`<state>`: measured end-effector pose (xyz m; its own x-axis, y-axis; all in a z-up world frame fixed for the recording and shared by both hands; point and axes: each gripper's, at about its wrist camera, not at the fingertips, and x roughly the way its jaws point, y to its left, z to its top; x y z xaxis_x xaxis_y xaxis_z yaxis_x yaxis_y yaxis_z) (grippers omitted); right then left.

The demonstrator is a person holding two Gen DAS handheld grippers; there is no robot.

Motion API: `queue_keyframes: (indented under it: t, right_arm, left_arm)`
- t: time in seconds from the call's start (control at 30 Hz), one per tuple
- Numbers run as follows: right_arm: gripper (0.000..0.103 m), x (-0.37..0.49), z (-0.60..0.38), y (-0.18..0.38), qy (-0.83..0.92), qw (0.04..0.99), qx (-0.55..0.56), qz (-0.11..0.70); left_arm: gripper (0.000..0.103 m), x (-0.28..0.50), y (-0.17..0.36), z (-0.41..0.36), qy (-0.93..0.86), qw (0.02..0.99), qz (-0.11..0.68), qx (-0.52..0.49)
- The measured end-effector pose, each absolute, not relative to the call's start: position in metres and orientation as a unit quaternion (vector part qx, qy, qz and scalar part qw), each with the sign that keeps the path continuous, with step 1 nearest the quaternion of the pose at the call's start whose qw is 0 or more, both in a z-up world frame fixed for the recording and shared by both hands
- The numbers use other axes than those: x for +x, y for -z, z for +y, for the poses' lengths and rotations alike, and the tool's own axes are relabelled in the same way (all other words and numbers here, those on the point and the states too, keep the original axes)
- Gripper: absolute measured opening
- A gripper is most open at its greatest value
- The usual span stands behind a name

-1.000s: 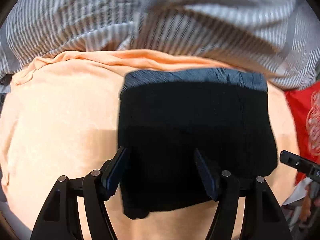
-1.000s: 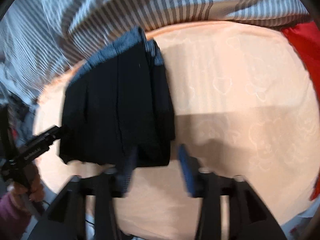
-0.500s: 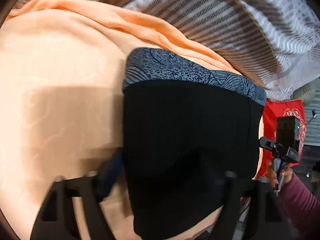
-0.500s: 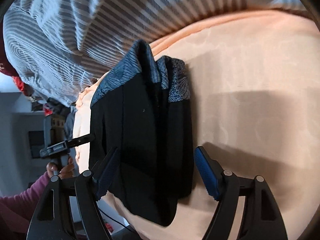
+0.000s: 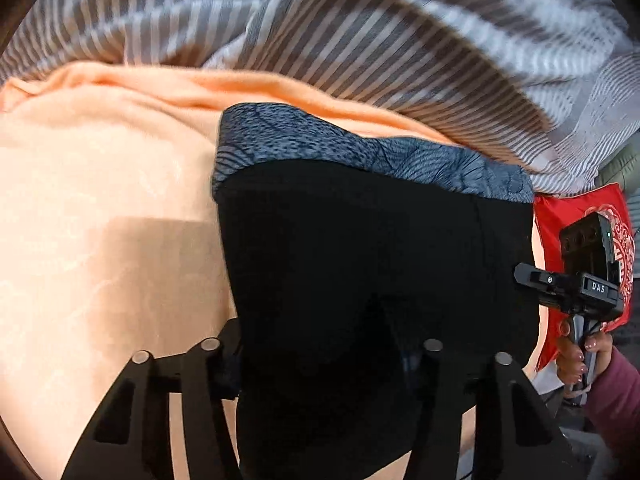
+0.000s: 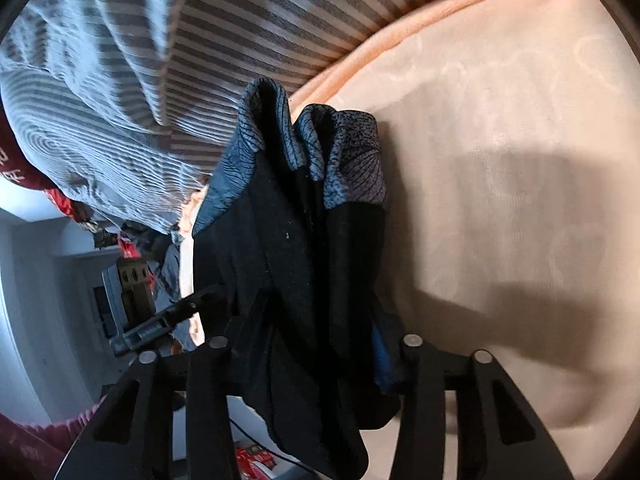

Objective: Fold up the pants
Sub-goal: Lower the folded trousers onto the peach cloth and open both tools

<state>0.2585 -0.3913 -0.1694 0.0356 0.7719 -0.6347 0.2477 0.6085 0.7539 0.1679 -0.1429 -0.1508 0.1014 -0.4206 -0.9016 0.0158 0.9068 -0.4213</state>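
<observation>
The folded black pants [image 5: 360, 260], with a grey patterned waistband [image 5: 360, 152] at their far end, lie on an orange blanket [image 5: 100, 240]. My left gripper [image 5: 316, 344] straddles their near edge. Its jaws are closing, and the cloth bunches into a crease between the pads. In the right wrist view the pants [image 6: 288, 248] stand in upright ridges, squeezed between the fingers of my right gripper [image 6: 316, 320], whose jaws are also closing. The near corner of the pants hangs past the bed's edge. Each gripper shows in the other's view: the right gripper [image 5: 576, 284] and the left gripper [image 6: 160, 320].
A grey and white striped duvet [image 5: 360, 40] is heaped along the far side of the blanket. A red patterned cloth [image 5: 580, 216] lies off to the right. A hand [image 5: 576, 356] in a maroon sleeve holds the right gripper. The floor and furniture show past the bed's edge [image 6: 60, 280].
Both pairs of jaws have narrowed onto the pants' near edge, and the cloth is now bunched between them. The right gripper has sunk and tipped toward the pants; the left view has swung.
</observation>
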Motion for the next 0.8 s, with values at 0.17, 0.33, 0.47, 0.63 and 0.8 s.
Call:
queue_keyframes:
  t: [0.17, 0.33, 0.47, 0.63, 0.8]
  right_arm:
    - [0.044, 0.242, -0.391, 0.149, -0.234, 0.604, 0.395, 0.652]
    - [0.044, 0.212, -0.398, 0.132, -0.238, 0.593, 0.406, 0.653]
    - [0.044, 0.193, -0.398, 0.133, -0.230, 0.591, 0.398, 0.663]
    - [0.047, 0.179, -0.384, 0.146, -0.203, 0.607, 0.353, 0.683]
    - [0.064, 0.175, -0.374, 0.138, -0.142, 0.640, 0.306, 0.690]
  left_arm:
    - [0.054, 0.149, 0.118, -0.153, 0.146, 0.734, 0.647, -0.146]
    - [0.054, 0.114, 0.101, -0.145, 0.138, 0.734, 0.649, -0.144]
    - [0.054, 0.089, 0.115, -0.149, 0.128, 0.724, 0.662, -0.148]
    - [0.073, 0.072, 0.141, -0.145, 0.086, 0.723, 0.669, -0.146]
    - [0.089, 0.067, 0.135, -0.136, 0.043, 0.732, 0.670, -0.116]
